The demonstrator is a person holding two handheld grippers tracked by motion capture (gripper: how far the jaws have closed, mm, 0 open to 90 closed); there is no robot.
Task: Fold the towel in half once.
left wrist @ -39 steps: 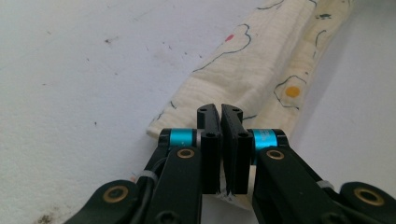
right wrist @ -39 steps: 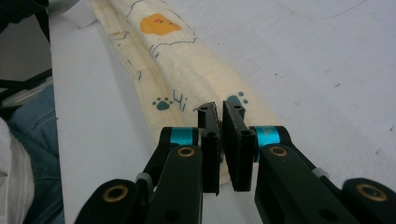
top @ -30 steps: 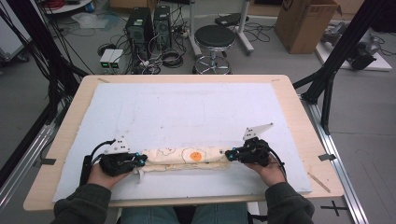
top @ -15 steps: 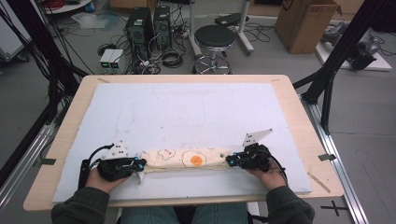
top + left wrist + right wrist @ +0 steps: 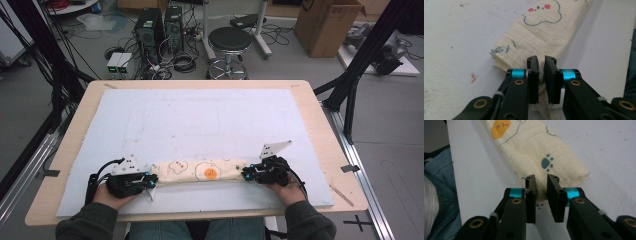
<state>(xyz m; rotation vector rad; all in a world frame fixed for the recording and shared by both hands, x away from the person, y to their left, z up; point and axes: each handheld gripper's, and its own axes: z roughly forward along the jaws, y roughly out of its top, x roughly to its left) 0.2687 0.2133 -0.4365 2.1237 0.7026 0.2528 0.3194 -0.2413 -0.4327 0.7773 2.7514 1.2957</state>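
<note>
A light wooden table carries a white foam mat that covers nearly all of its top, leaving a bare wood border on every side. On the mat, close to its near edge and parallel to it, lies a long folded cream cloth printed with a fried egg, a cloud and a paw. Faint stains and pen marks dot the mat beyond the cloth.

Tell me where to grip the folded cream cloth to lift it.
Grip the folded cloth at its two short ends, one gripper from each side along its length. It lies as a long narrow strip across the white mat, and its layered end edges are thin enough for the jaws to pinch.
</note>
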